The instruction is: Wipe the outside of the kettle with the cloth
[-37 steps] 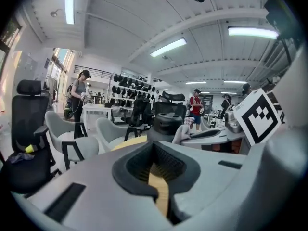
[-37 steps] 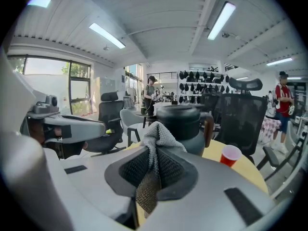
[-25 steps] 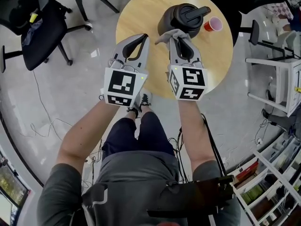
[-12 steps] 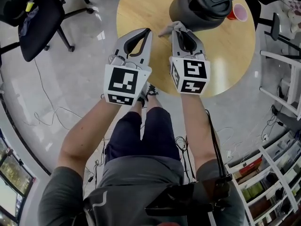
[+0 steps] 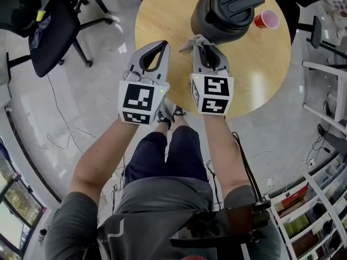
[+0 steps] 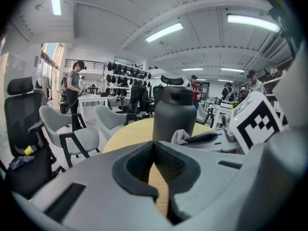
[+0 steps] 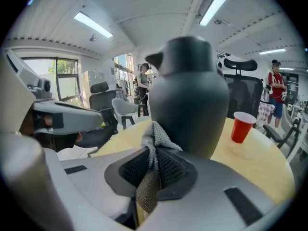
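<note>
A red plastic cup (image 5: 267,19) is standing at the upper right of the round, pale wood-grain table (image 5: 162,20), just beside the kettle (image 5: 222,12). The kettle is sitting at the top centre of the head view, a squat, smooth, matte dark-grey jug with a black lid lever. A black office chair (image 5: 51,26) is occupying the upper left, off the table on the glossy grey floor (image 5: 97,91). The right gripper (image 5: 200,41) is clenching a grey, coarse-woven cloth (image 7: 155,136). The cloth's bunched end is poking up right at the kettle's near side, though whether it is touching is unclear. The left gripper (image 5: 161,45) is hovering alongside over the table's edge, its tips pinched together on nothing, apart from the kettle.
</note>
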